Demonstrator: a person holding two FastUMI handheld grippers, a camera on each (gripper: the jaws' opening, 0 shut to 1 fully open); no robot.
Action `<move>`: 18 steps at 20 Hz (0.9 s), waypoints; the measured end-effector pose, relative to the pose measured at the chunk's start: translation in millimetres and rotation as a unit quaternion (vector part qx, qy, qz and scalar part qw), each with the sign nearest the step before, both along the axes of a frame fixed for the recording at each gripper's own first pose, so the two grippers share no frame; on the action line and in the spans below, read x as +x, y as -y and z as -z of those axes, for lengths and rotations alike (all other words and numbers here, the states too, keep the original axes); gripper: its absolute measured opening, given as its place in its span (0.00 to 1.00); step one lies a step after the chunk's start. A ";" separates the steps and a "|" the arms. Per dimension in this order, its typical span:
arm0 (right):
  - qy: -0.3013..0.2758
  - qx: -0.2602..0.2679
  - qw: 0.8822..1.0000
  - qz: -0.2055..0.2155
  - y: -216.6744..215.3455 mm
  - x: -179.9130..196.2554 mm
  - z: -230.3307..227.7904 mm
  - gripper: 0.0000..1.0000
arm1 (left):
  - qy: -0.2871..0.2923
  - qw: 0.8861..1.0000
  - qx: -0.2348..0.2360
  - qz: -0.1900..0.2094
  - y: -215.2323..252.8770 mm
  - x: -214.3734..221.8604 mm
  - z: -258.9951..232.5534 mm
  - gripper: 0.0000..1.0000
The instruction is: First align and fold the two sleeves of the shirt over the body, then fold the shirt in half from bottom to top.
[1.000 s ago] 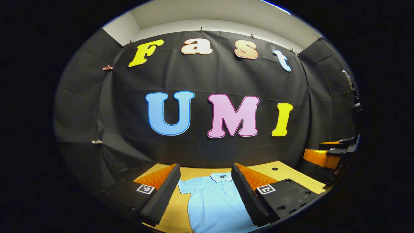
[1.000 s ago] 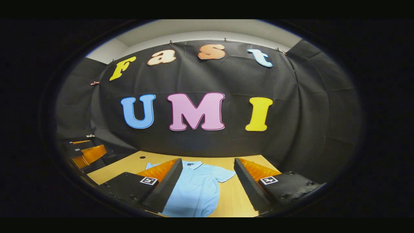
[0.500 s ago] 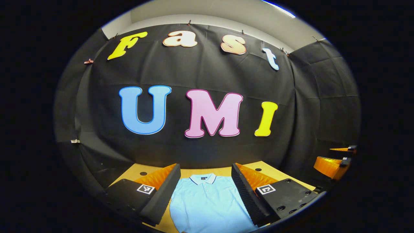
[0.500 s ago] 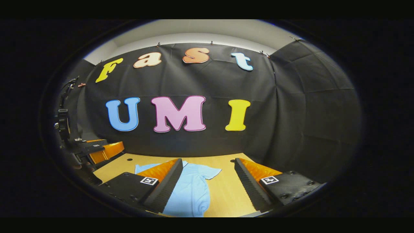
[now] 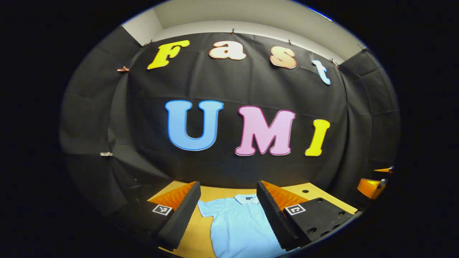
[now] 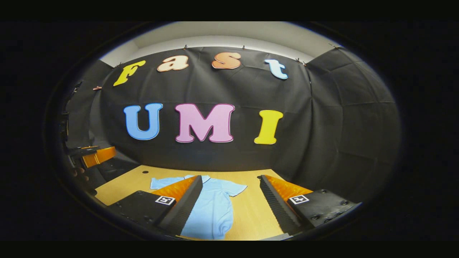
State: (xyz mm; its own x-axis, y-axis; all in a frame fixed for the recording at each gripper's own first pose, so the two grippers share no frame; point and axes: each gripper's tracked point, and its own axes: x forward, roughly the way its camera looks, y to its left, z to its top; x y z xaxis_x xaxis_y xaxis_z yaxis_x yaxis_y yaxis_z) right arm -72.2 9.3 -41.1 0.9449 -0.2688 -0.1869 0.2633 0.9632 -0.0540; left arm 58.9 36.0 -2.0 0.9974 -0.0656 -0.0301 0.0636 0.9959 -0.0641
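Approaching the unfolded shirt

Left tongs (image 5: pixel 228 211) and right tongs (image 6: pixel 229 200) are held spread, grasping nothing, above the desk (image 6: pixel 251 215), where the shirt (image 6: pixel 215 208) lies flat. A single-layer pinch may be missed, dragging the cloth. Compared with half a second ago, the left view is swung leftward.

One light blue shirt (image 5: pixel 238 224) is seen lying flat on one wooden table (image 5: pixel 315 191), with two short sleeves (image 6: pixel 235 188) spread out and one collar (image 5: pixel 245 199) at the top. Two grippers are counted: the left gripper (image 5: pixel 227 208), with two fingers held apart, and the right gripper (image 6: pixel 229 200), likewise with two fingers held apart. Two round holes (image 6: pixel 145 172) are made out in the tabletop in the right gripper view.
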 end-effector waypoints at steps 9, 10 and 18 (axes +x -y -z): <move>-0.045 0.002 0.999 -0.003 -2.6 20.5 29.8 0.97 | -0.069 0.998 -0.001 0.002 -52.3 -37.5 49.5 0.99; -0.048 0.001 0.999 -0.003 2.9 29.1 34.5 0.97 | -0.063 0.998 0.005 0.004 -49.8 -34.7 45.5 0.99; -0.149 0.026 0.988 -0.024 68.0 144.9 122.2 0.98 | -0.071 0.997 -0.004 0.003 -10.0 -11.0 37.5 0.99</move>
